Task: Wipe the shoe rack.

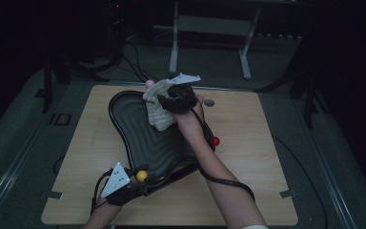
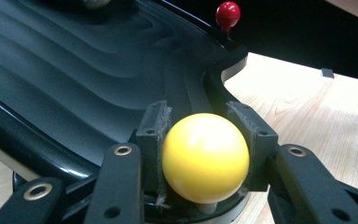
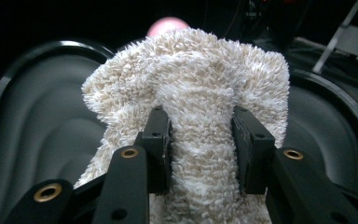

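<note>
High view, left claw (image 1: 136, 179) clamps yellow knob (image 1: 142, 175), right claw (image 1: 169, 102) grips fluffy cloth (image 1: 159, 107)

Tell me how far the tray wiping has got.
Done: the left tool is clamped on the yellow knob, steadying the black tray; the right tool grips the fluffy cloth. In hand: cloth at the tray's far end. Left: the ridged surface nearer the yellow knob, though its cleanliness can't be judged.
</note>
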`<state>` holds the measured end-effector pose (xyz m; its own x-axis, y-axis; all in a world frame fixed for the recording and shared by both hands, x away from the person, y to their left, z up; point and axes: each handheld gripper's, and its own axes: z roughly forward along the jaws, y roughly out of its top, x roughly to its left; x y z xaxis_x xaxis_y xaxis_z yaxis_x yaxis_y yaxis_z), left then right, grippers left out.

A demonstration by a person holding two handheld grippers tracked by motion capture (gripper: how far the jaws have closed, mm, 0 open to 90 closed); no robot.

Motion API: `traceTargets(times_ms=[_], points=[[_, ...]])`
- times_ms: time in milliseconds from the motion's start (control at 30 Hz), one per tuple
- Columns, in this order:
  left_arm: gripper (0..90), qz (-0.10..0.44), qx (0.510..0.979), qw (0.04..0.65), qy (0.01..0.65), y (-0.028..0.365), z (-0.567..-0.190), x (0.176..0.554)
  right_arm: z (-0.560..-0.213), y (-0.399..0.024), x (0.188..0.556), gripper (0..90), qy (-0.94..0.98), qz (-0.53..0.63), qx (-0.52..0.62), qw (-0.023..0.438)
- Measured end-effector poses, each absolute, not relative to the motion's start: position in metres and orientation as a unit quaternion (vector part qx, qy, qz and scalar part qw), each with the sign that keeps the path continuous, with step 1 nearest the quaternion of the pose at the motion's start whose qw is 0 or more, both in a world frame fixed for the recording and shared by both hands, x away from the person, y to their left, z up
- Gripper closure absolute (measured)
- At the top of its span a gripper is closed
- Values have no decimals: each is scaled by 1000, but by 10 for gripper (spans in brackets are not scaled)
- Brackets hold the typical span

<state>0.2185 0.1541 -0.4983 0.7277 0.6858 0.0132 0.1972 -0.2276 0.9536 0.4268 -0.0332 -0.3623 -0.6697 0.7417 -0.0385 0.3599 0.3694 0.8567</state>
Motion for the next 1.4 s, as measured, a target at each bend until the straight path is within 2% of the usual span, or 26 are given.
traceTargets(times_ms=[133, 400, 1400], points=[[594, 223, 751, 547, 294, 154, -498, 218, -374, -31, 432, 613, 798, 439, 355, 213], [594, 224, 749, 548, 296, 154, -499, 218, -384, -41, 420, 607, 804, 433, 345, 215], [594, 226, 748, 548, 298, 153, -498, 218, -433, -94, 347, 598, 820, 434, 317, 198]])
